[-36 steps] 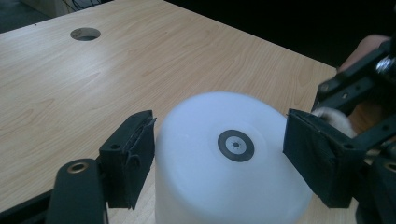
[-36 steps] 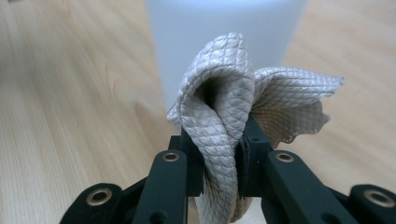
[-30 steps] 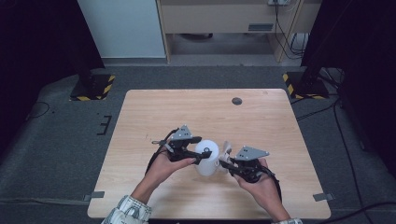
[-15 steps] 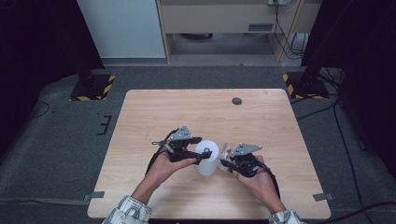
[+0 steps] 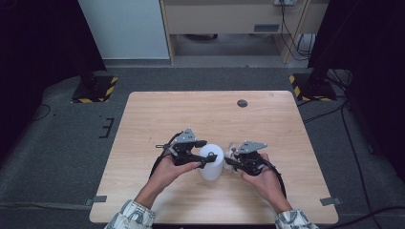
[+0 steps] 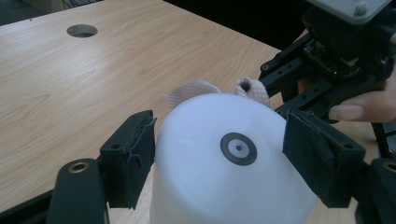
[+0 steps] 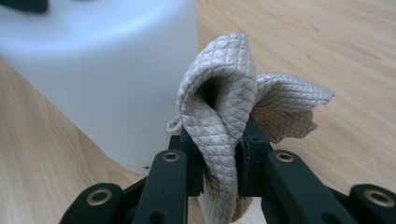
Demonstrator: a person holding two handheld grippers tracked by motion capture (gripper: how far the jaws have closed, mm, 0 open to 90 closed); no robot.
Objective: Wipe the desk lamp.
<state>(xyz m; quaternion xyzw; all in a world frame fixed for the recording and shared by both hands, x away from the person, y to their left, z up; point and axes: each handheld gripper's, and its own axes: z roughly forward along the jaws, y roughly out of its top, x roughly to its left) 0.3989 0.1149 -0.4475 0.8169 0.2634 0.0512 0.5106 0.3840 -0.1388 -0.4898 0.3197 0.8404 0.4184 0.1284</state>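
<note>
On the desk (image 5: 157, 119), toward its near edge and about midway between the side edges, I see the upturned white container (image 5: 211, 161). My left gripper (image 5: 203, 160) has its pads clamped on the container's sides. Just beside it, my right gripper (image 5: 231, 161) pinches a folded beige quilted cloth (image 7: 224, 121).

Cup and cloth at the table's near middle

On the table (image 5: 143, 124), the upturned cup (image 5: 211, 162) stands centre-near; the cloth (image 5: 230, 153) lies just beside it at 3 o'clock; the table's hole (image 5: 242, 103) sits well apart at 1 o'clock.
</note>
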